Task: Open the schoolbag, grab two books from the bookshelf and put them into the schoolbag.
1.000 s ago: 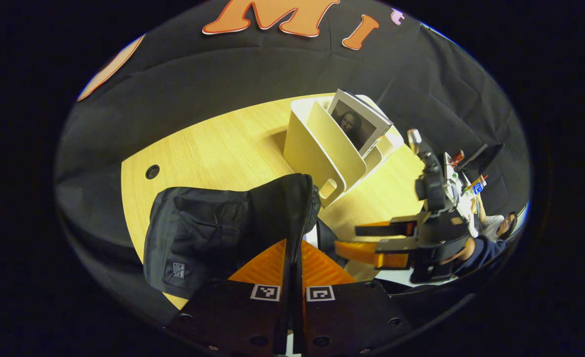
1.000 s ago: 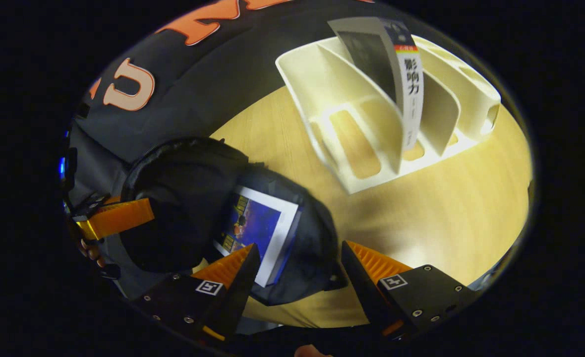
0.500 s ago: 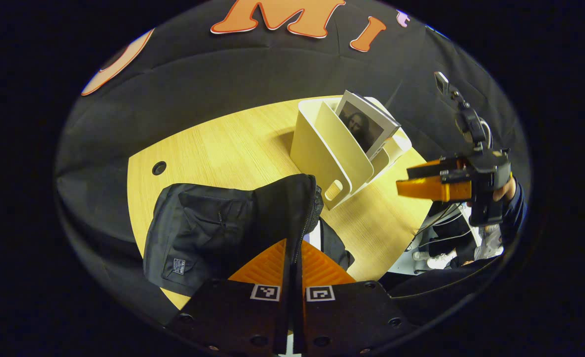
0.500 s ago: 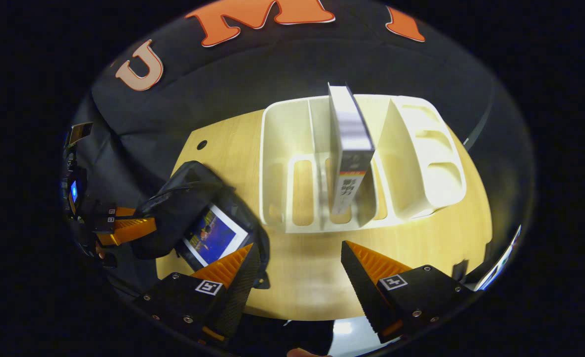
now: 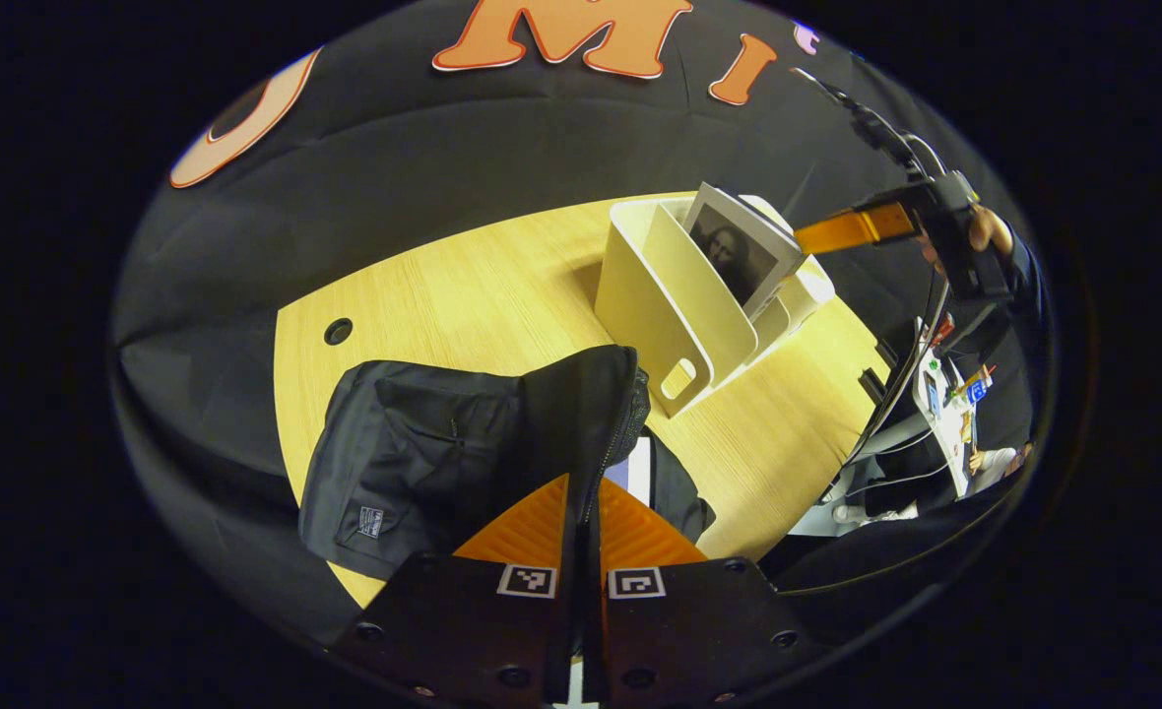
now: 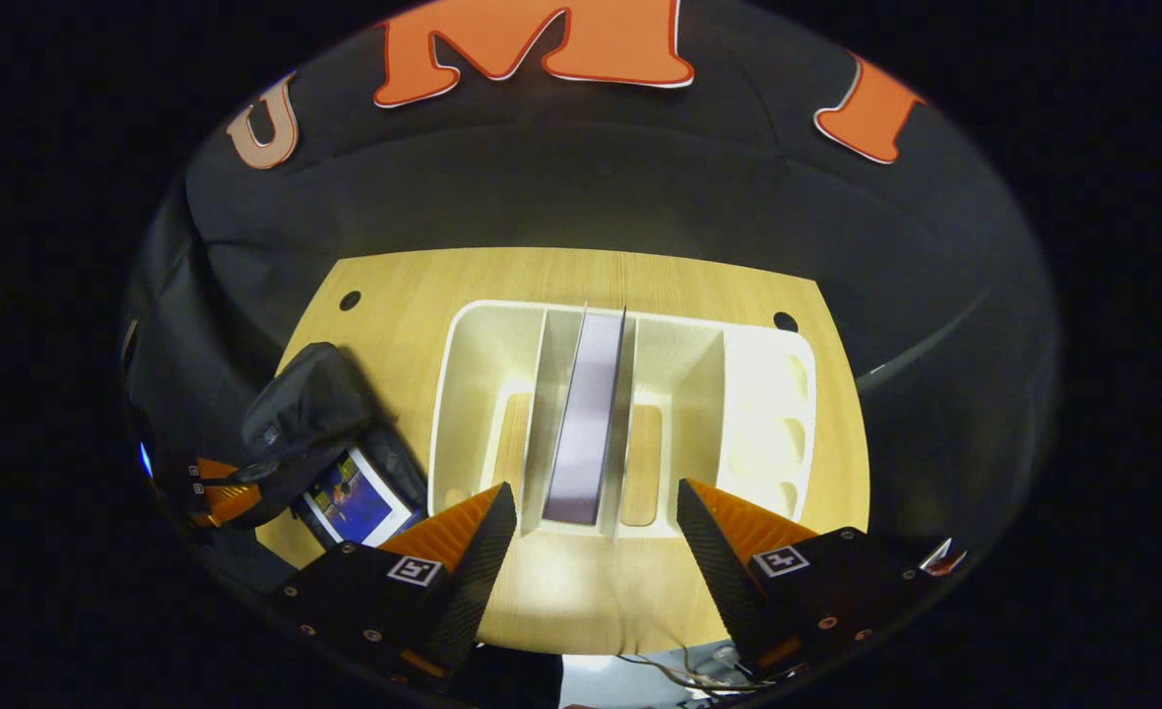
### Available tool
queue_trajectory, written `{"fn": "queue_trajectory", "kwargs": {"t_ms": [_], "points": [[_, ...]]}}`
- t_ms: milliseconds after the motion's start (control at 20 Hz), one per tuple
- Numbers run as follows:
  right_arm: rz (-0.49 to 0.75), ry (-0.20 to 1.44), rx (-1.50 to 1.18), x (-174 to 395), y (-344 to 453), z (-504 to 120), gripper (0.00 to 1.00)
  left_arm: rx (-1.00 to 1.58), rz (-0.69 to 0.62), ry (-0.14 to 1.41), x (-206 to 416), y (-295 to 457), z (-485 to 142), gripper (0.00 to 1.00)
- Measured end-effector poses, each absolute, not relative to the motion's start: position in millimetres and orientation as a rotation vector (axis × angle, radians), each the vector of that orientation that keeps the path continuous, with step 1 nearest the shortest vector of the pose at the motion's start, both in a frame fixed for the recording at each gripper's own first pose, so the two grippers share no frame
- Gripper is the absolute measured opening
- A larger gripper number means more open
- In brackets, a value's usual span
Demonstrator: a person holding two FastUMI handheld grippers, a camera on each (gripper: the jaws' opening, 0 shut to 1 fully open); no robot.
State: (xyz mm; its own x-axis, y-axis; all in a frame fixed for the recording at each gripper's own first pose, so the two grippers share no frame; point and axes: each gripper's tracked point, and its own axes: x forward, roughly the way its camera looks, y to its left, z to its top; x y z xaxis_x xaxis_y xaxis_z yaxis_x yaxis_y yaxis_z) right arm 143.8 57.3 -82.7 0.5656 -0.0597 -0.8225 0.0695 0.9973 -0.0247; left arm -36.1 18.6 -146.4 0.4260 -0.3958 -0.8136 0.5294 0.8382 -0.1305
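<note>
While the left claw keeps its jaws pinched tight on the zipper edge of the schoolbag, holding the mouth open at the near-left of the bench, the right claw hangs above the bookshelf with jaws spread wide and nothing between them. One book is already sitting in the open bag, its blue cover showing in the right gripper view. The second book stands on edge in a middle slot of the shelf, and here is the relation that matters: seen from the right claw, its top edge runs as a long narrow strip straight away from the camera, dead centre between the two fingers. So the long axis lies along the claw's forward line, with the thin dimension crossing the gap, which looks like exactly the alignment a pinch on the covers wants. From the left gripper view that claw sits just beyond the book's raised upper corner, near but apart. The right claw is plainly the closer hand; the left one is occupied at the bag, well away from the shelf. My read: a straight descent, then close across the thickness, minding the slot dividers on either side.
</note>
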Motion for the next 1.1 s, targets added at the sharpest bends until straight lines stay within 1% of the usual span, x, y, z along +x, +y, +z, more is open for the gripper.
{"fn": "queue_trajectory", "kwargs": {"t_ms": [150, 450, 500, 550, 600, 650, 700, 750, 800, 850, 900, 1100], "points": [[-0.045, 1.045, 0.018, 166.8, 68.5, -96.1, 0.99, 0.163, -0.570, 0.968, -34.6, 19.5, -144.3, 0.05], [-0.065, 1.172, -0.006, 198.4, 73.6, -126.3, 0.86, 0.174, -0.560, 0.967, -32.7, 18.9, -143.5, 0.05], [-0.079, 1.192, 0.002, 199.6, 73.0, -129.0, 0.81, 0.175, -0.563, 0.968, -32.3, 18.1, -143.5, 0.05], [-0.084, 1.197, 0.014, 202.4, 72.5, -131.0, 0.78, 0.176, -0.563, 0.965, -31.7, 20.3, -142.5, 0.05], [-0.091, 1.215, 0.027, 200.5, 72.1, -132.5, 0.70, 0.174, -0.565, 0.968, -31.3, 20.0, -143.0, 0.05], [-0.108, 1.223, 0.039, 196.4, 70.8, -131.6, 0.66, 0.171, -0.568, 0.969, -32.2, 21.1, -143.7, 0.05], [-0.114, 1.235, 0.041, 191.5, 67.4, -132.3, 0.52, 0.169, -0.570, 0.974, -32.3, 20.9, -146.9, 0.05], [-0.120, 1.239, 0.051, 191.4, 67.6, -132.2, 0.47, 0.172, -0.572, 0.972, -30.3, 20.3, -147.6, 0.06], [-0.112, 1.242, 0.066, 190.5, 70.1, -133.4, 0.39, 0.173, -0.572, 0.975, -29.9, 19.5, -147.7, 0.05], [-0.108, 1.239, 0.079, 190.2, 72.4, -129.1, 0.44, 0.178, -0.576, 0.973, -28.8, 20.3, -147.6, 0.05], [-0.108, 1.240, 0.074, 189.2, 71.1, -130.7, 0.39, 0.182, -0.579, 0.975, -28.0, 19.2, -146.8, 0.05], [-0.106, 1.238, 0.071, 180.3, 70.5, -125.1, 0.36, 0.199, -0.590, 0.973, -27.6, 20.0, -146.0, 0.05]]}}
